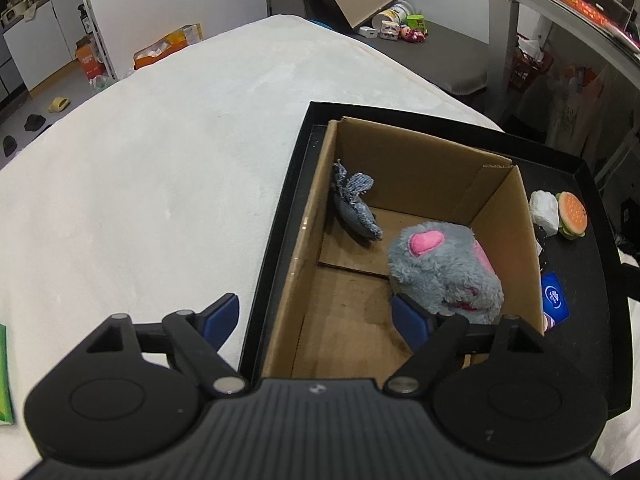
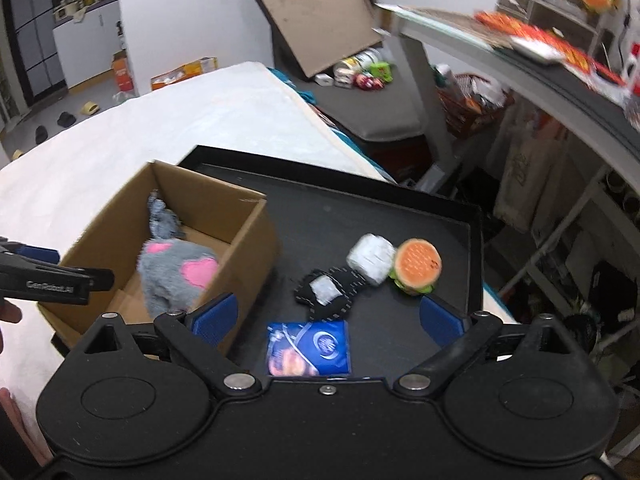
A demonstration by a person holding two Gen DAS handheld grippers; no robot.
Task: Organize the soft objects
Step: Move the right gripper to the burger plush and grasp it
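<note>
Grey plush (image 1: 444,268) is in the cardboard box (image 1: 424,160), both your hand-held grippers, left (image 1: 316,316) and right (image 2: 328,316), gape wide and empty, so I'd guess the blue packet (image 2: 310,348) on the near tray (image 2: 476,248) is next.

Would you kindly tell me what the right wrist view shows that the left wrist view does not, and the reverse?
Only the right wrist view shows the right gripper, open over the black tray, and the whole black patch.

Only the left wrist view shows the green item on the white cover.

Both show the cardboard box holding the grey plush and denim piece, plus the burger toy, white bundle, blue packet and left gripper.
</note>
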